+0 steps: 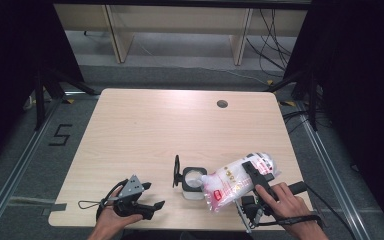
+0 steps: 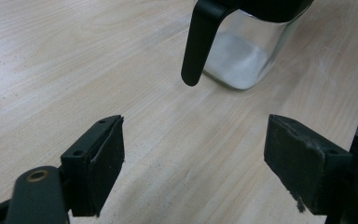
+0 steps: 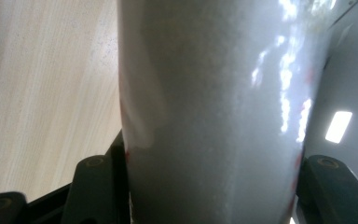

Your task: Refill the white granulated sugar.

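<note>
Granules, white and fine, are seen packed inside a clear plastic bag (image 1: 232, 182) that is clamped between the jaws of the right gripper (image 1: 252, 172); in the right gripper view the bag (image 3: 214, 121) is pressed from both sides by the black jaws. In the high view the bag is held tilted at about five o'clock on the table (image 1: 145, 130), its lower end pointing toward nine o'clock and touching the open mouth of a small glass jar (image 1: 192, 185). A black hinged lid (image 1: 176, 171) is stood up at the jar's nine o'clock side. The left gripper (image 1: 147, 197) is rested near the table's seven o'clock edge, its jaws spread wide with nothing between them; in its own view the jar (image 2: 242, 56) is seen at twelve o'clock, well apart from the jaws
</note>
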